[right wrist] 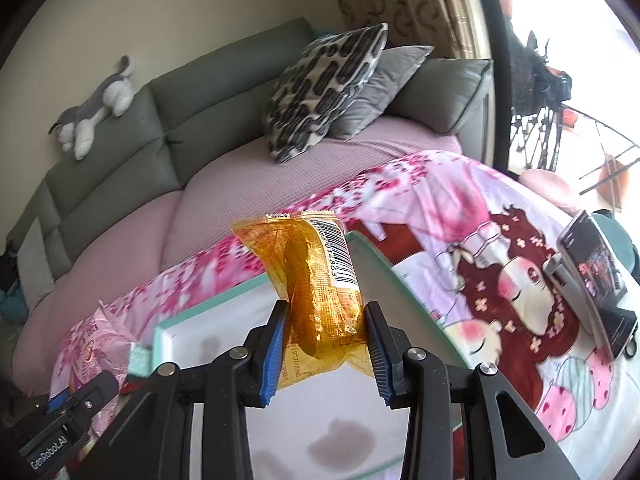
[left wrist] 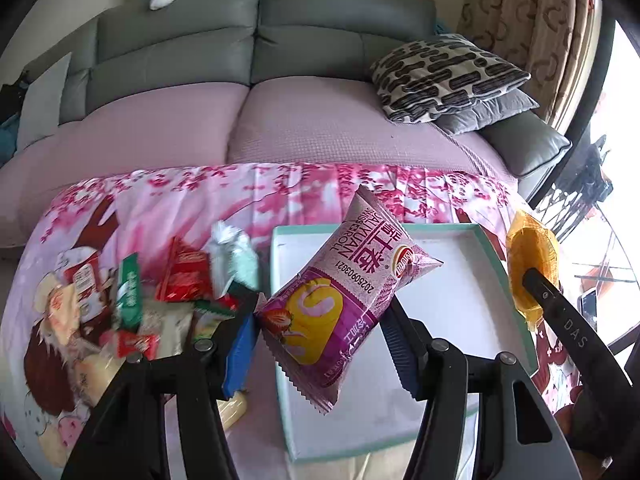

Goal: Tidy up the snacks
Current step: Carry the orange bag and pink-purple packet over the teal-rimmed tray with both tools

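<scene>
A: Nearest the lens, the left gripper (left wrist: pixel 320 332) clamps a purple Swiss roll packet (left wrist: pixel 340 300), its blue pads pressing either side of the wrapper. The packet hangs tilted above the white tray (left wrist: pixel 448 264), clear of its floor.

B: And the right gripper (right wrist: pixel 326 344)?

A: Drawn in narrow on an orange cake packet (right wrist: pixel 320 292), barcode side up, the wrapper crumpled between the pads. In the left view that packet shows at the tray's right edge, above the mint-green rim. Neither snack has landed.

B: What remains on the blossom-print cloth (left wrist: pixel 160 204)?

A: A loose heap of red, green and white snack wrappers (left wrist: pixel 160 292) lies just left of the tray, with a pale yellow packet (left wrist: pixel 234 408) near the left gripper's base. The tray itself looks bare, so the sorting seems barely begun.

B: How should this placement go, judging from here?

A: Probably lower each packet until it lies flat on the tray floor before letting go. Dropping from this height risks a bounce against the rim. The purple packet would best go toward one side and the orange to the other, leaving room for the heap. Both wrappers are air-filled and slippery, so the grip should stay firm until contact. The two grippers are near each other over the tray; staggering the set-downs would avoid a knock.

B: Any hazard nearby?

A: A phone on a stand (right wrist: pixel 596 276) sits right of the tray, well apart.
</scene>
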Motion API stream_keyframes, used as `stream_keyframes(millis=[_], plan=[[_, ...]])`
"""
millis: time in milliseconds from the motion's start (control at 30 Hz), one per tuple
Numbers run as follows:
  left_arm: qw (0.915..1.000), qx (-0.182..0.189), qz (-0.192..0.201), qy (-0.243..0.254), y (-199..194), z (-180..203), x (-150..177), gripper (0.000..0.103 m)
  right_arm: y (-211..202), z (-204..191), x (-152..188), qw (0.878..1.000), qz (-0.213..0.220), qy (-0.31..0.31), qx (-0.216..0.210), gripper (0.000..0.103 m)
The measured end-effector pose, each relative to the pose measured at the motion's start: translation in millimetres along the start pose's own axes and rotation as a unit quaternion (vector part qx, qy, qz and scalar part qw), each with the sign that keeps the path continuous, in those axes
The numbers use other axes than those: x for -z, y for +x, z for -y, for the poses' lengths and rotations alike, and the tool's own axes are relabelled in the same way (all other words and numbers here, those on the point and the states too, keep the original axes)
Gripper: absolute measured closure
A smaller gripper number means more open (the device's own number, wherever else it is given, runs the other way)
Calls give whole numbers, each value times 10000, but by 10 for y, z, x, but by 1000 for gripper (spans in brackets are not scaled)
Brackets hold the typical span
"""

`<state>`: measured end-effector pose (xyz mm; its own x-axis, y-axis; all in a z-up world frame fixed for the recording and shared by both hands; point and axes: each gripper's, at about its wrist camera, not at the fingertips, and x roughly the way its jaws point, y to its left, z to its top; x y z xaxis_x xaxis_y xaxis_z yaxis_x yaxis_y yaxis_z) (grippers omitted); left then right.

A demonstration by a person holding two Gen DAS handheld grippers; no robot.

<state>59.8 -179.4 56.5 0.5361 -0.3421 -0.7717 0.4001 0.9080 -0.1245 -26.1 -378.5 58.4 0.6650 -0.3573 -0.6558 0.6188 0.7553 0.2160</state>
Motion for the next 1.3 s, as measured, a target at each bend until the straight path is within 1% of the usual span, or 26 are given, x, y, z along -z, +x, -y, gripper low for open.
stream_keyframes(millis=[133, 233, 333, 433, 567, 733, 800, 867, 1000, 1200, 1300], plan=[[9999, 16, -54, 137, 273, 101, -51, 41, 198, 40, 2, 9998, -106, -73, 164, 63], [9995, -66, -221, 192, 515, 133, -77, 41, 461, 2, 29, 9980, -438, -307, 325, 63], [9991, -141, -330, 239, 732, 161, -127, 41, 642, -18, 61, 9961, -648, -449, 393, 63], [9989, -187, -367, 217, 864, 178, -190, 41, 722, -68, 29, 9949, -608, -679, 425, 63], [9986, -242, -397, 270, 995, 211, -264, 41, 796, -88, -19, 9945, -591, -748, 432, 63], [9985, -282, -422, 218, 1057, 202, -276, 40, 844, -105, -43, 9937, -626, -809, 456, 63], [9984, -313, -411, 208, 1051, 200, -272, 38, 855, -106, -43, 9936, -661, -819, 421, 63], [9985, -329, -398, 178, 1030, 190, -278, 32, 855, -96, -50, 9933, -699, -809, 436, 62], [9987, -346, -377, 76, 938, 151, -288, 31, 820, -77, -77, 9935, -698, -769, 473, 62], [9985, -436, -324, 50, 805, 122, -312, 31, 719, -72, -123, 9942, -662, -753, 378, 62], [9984, -471, -300, 23, 752, 101, -332, 31, 711, -58, -128, 9941, -732, -732, 330, 62]])
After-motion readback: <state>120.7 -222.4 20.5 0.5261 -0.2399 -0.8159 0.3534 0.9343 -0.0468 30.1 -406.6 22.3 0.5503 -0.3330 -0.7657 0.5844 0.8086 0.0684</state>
